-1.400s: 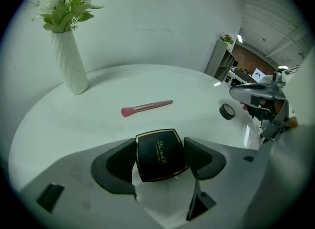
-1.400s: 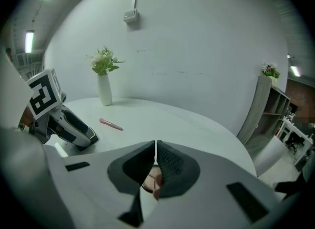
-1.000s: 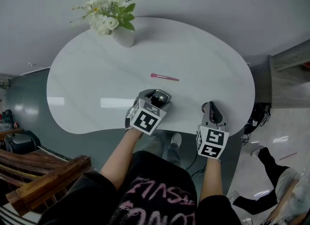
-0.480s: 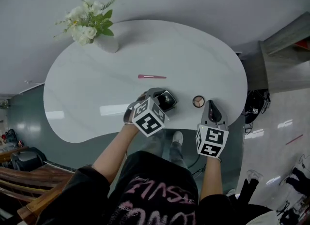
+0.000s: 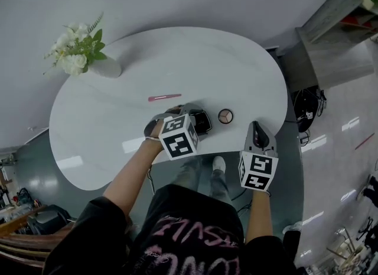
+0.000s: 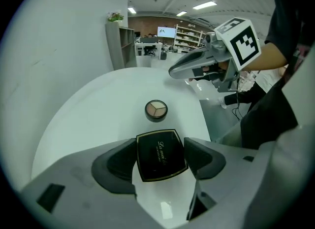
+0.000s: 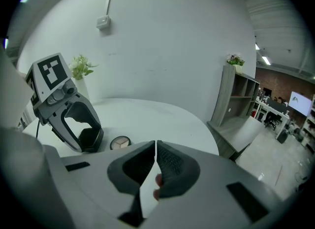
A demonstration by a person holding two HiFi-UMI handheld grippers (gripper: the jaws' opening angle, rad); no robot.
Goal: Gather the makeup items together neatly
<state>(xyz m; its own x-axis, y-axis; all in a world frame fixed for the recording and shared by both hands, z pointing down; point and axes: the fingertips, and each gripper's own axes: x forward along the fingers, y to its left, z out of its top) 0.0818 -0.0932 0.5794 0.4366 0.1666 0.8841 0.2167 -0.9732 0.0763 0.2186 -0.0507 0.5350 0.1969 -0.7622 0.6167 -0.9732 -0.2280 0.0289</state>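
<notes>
My left gripper is shut on a black square compact low over the white table, near its front edge. In the left gripper view the compact sits squarely between both pads. Just to its right a round tan compact lies flat. A pink stick lies farther back on the left. My right gripper hovers at the table's front right edge, shut, nothing between its jaws. From the right gripper view I see the left gripper and the round compact.
A vase of white flowers stands at the table's back left. A grey shelf unit stands against the wall to the right of the table. The table's curved front edge runs just under both grippers.
The left gripper has rolled and carried the black compact right, away from the pink stick and closer to the round compact. The right gripper has drawn back, uncovering the round compact.
</notes>
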